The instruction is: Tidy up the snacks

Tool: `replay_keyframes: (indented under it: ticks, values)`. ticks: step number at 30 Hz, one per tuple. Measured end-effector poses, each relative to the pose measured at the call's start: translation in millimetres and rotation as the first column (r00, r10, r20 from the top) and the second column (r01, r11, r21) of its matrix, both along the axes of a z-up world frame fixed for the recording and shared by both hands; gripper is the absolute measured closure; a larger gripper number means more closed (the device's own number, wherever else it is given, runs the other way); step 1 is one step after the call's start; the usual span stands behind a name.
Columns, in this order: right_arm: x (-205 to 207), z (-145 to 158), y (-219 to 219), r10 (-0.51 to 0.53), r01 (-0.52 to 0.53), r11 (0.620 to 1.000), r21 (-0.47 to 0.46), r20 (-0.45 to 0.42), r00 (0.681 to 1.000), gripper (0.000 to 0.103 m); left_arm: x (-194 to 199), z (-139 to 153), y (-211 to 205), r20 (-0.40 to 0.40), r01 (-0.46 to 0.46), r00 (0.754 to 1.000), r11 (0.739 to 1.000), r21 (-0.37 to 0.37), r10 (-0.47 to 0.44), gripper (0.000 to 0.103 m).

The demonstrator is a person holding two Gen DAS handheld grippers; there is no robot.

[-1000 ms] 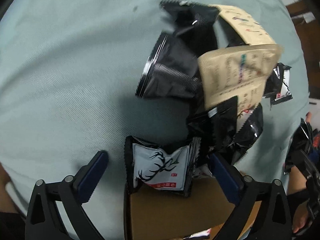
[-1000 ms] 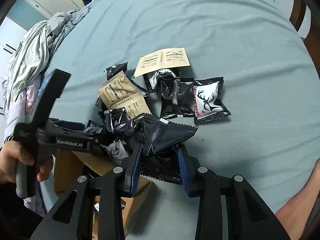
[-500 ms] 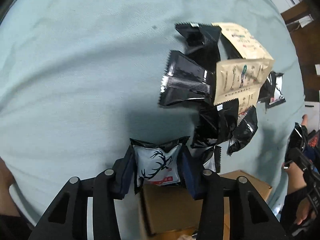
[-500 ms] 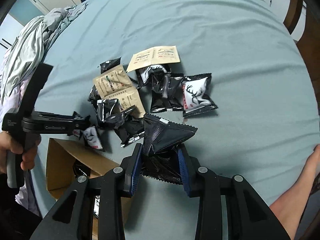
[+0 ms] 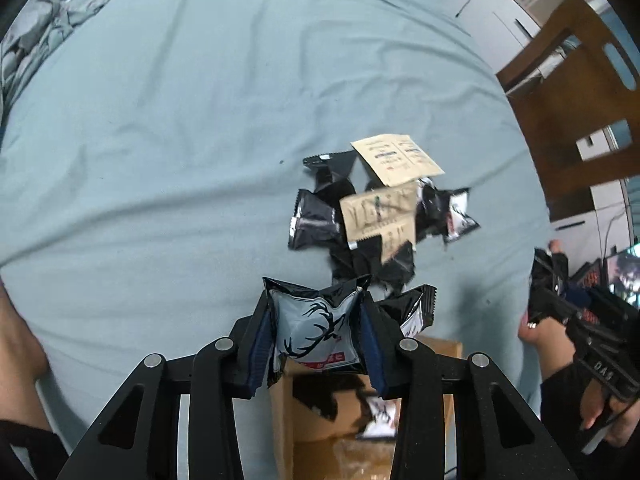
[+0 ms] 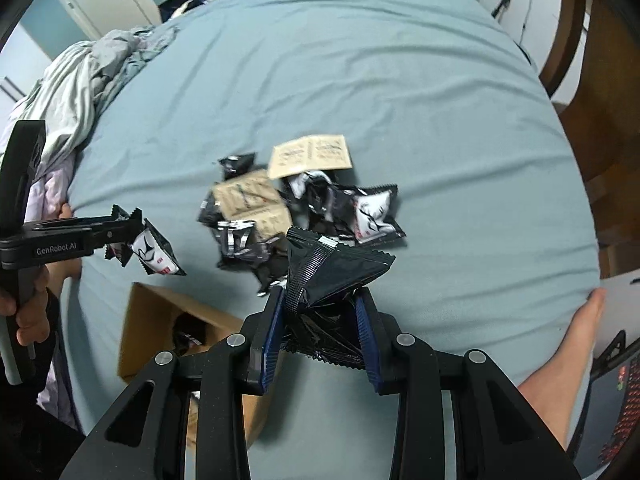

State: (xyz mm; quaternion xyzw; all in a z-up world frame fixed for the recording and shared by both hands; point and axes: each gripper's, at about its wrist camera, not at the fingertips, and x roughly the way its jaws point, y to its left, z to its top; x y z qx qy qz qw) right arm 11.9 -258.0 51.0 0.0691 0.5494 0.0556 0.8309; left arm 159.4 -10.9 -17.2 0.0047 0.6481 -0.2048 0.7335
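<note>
Left gripper (image 5: 316,326) has just clamped and its jaws are closing on the white deer-print packet (image 5: 310,330), lifted off the bed above the cardboard box (image 5: 436,354). Right gripper (image 6: 322,322) still grips a black packet (image 6: 332,276); both seem box-bound.

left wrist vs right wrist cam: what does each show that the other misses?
Left wrist only: the white face of the deer-print packet head-on between the left gripper pads, which are closing on it; a wooden chair.
Right wrist only: the black packet pinched in the right gripper; crumpled bedding.
Both: the snack pile, the cardboard box, the blue sheet.
</note>
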Motion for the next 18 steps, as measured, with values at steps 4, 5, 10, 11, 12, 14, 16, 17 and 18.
replay_keyframes:
  ticks: [4,5,10,11,12,14,16,17,18]
  values:
    - [-13,16,9,0.022,-0.022,1.0,-0.009,-0.002,1.0,0.07,-21,8,7,0.002,0.05,0.999,0.999,0.022,-0.05,0.064]
    - [-18,21,12,0.03,-0.03,0.999,-0.012,-0.002,1.0,0.07,-31,12,7,-0.002,0.068,0.998,0.997,0.034,-0.068,0.064]
    - [-33,35,27,0.064,-0.064,0.998,0.007,-0.01,0.998,0.07,-72,30,9,-0.015,0.144,0.99,0.985,0.09,-0.143,0.064]
    - [-35,36,31,0.074,-0.074,0.997,0.011,-0.016,0.997,0.07,-80,33,8,-0.012,0.157,0.988,0.983,0.094,-0.157,0.064]
    - [-35,36,33,0.083,-0.083,0.996,0.015,-0.024,0.996,0.07,-86,35,7,-0.019,0.165,0.986,0.981,0.099,-0.164,0.064]
    - [-36,32,40,0.103,-0.102,0.995,0.02,-0.041,0.994,0.07,-95,37,6,-0.041,0.172,0.985,0.979,0.109,-0.169,0.062]
    - [-37,30,48,0.126,-0.125,0.992,0.017,-0.06,0.99,0.07,-101,39,6,-0.042,0.171,0.985,0.979,0.11,-0.167,0.057]
    - [-36,29,52,0.134,-0.133,0.991,0.019,-0.065,0.989,0.07,-103,40,6,-0.038,0.169,0.985,0.979,0.112,-0.166,0.053]
    - [-36,30,54,0.138,-0.136,0.99,0.022,-0.067,0.988,0.07,-103,41,5,-0.04,0.164,0.986,0.979,0.117,-0.16,0.052]
